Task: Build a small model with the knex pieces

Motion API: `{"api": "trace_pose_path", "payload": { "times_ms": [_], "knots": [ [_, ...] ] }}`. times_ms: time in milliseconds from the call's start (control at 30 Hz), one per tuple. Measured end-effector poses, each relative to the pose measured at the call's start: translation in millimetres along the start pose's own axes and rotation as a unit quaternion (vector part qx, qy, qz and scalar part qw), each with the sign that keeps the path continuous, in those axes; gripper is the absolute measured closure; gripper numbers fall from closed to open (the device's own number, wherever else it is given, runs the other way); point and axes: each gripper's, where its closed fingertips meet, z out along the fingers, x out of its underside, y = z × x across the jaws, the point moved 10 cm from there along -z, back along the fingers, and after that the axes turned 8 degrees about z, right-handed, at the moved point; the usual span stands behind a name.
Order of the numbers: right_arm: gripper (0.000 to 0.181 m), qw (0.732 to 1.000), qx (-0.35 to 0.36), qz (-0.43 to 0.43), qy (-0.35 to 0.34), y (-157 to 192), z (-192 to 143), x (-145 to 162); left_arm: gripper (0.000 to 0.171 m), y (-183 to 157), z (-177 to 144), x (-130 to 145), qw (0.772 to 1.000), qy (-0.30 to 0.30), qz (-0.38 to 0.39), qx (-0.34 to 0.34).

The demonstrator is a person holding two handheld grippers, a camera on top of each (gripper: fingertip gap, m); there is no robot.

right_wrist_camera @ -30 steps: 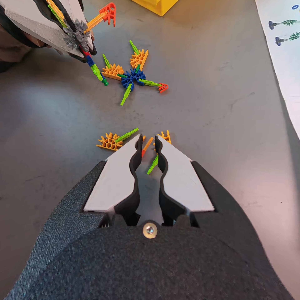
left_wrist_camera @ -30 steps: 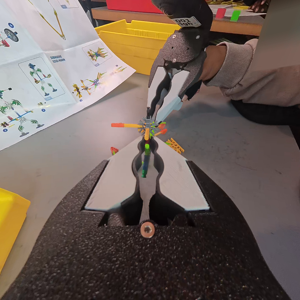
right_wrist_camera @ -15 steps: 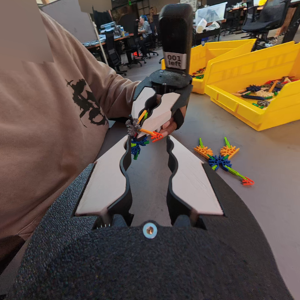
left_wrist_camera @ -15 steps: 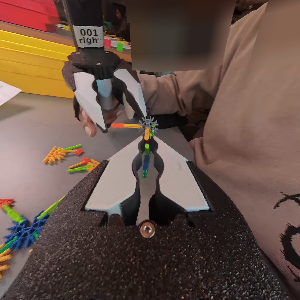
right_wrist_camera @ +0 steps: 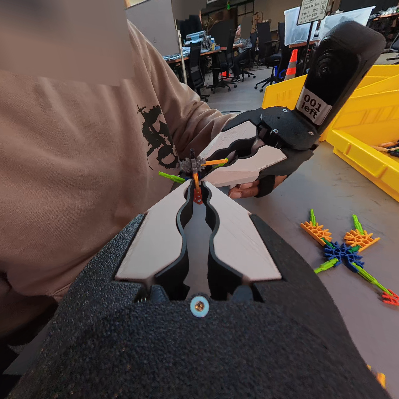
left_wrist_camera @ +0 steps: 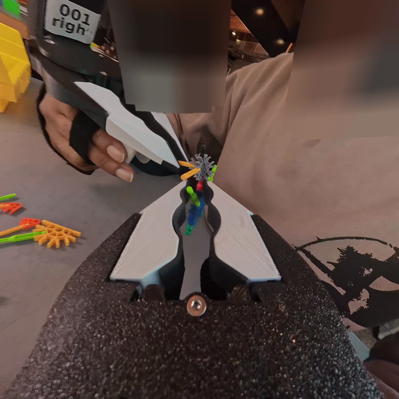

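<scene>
The toy rod-and-connector assembly hangs in the air between my two grippers, close in front of the person's tan sweatshirt and clear of the grey table. My left gripper is clenched on the lower stem of it, with the red, blue and green pieces running back down the slot between the jaws, so the grey snowflake-shaped hub stands just past the tips where I can reach it. My right gripper is clamped on an orange rod that points out of that hub toward me; its red end cap sits inside the jaw gap (a narrow hold, right at the tips). The two grips meet almost at right angles, so each leaves the other room. Loose subassemblies lie apart on the table: a blue hub with orange fans beside the yellow bins, and another orange fan piece off to one side.
</scene>
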Motion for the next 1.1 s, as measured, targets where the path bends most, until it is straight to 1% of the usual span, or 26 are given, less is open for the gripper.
{"api": "trace_pose_path", "payload": {
  "times_ms": [67, 100, 167, 233, 367, 467, 567, 633, 700, 800, 867, 933, 967, 1000, 1033, 1100],
  "knots": [
    [0.178, 0.999, 0.040, 0.005, -0.008, -6.2, -8.5, -2.9, 0.151, 7.1, -12.2, -3.9, 0.998, -0.010, 0.000, -0.066],
    [0.178, 0.998, 0.067, 0.006, -0.012, -10.2, -13.5, -3.5, 0.151, 10.6, -19.5, -5.9, 0.995, -0.014, 0.002, -0.101],
    [0.178, 0.992, 0.126, 0.019, -0.016, -20.2, -22.8, -3.4, 0.147, 16.0, -33.8, -9.0, 0.985, -0.018, 0.012, -0.172],
    [0.178, 0.984, 0.175, 0.023, -0.022, -28.3, -30.0, -2.2, 0.147, 19.5, -45.3, -12.1, 0.971, -0.021, 0.026, -0.237],
    [0.178, 0.968, 0.244, 0.044, -0.040, -39.0, -40.0, -1.9, 0.149, 19.6, -54.1, -17.0, 0.943, -0.017, 0.068, -0.325],
    [0.178, 0.961, 0.268, 0.058, -0.048, -43.2, -43.8, -0.9, 0.150, 15.9, -52.1, -20.2, 0.926, -0.003, 0.108, -0.361],
    [0.178, 0.961, 0.266, 0.058, -0.047, -42.9, -35.3, -0.7, 0.150, 16.5, -43.3, -17.8, 0.926, 0.012, 0.116, -0.360],
    [0.178, 0.964, 0.256, 0.055, -0.035, -41.3, -25.8, 0.3, 0.155, 16.8, -38.7, -16.1, 0.932, 0.009, 0.111, -0.345],
    [0.178, 0.967, 0.251, 0.043, -0.024, -39.3, -20.2, 1.5, 0.155, 17.3, -39.9, -15.5, 0.938, 0.006, 0.097, -0.332],
    [0.178, 0.976, 0.208, 0.040, -0.053, -34.6, -20.2, -1.9, 0.156, 15.1, -40.8, -18.2, 0.956, -0.021, 0.072, -0.283],
    [0.178, 0.982, 0.175, 0.030, -0.060, -29.8, -19.4, -2.6, 0.156, 12.5, -39.4, -19.0, 0.969, -0.039, 0.056, -0.239],
    [0.179, 0.987, 0.146, 0.024, -0.068, -24.9, -17.1, -4.8, 0.157, 9.1, -39.4, -20.7, 0.978, -0.075, 0.043, -0.188],
    [0.179, 0.988, 0.133, 0.025, -0.073, -23.1, -16.4, -6.1, 0.167, 7.4, -39.4, -21.4, 0.983, -0.091, 0.035, -0.158],
    [0.180, 0.989, 0.121, 0.028, -0.078, -21.9, -15.1, -7.2, 0.167, 7.2, -38.6, -21.2, 0.985, -0.097, 0.024, -0.141],
    [0.180, 0.990, 0.116, 0.029, -0.078, -21.2, -14.2, -7.1, 0.167, 7.7, -38.7, -20.9, 0.985, -0.099, 0.020, -0.138],
    [0.180, 0.989, 0.129, 0.025, -0.071, -22.7, -15.1, -5.1, 0.167, 8.9, -39.0, -20.4, 0.982, -0.087, 0.030, -0.164]
  ]
}}
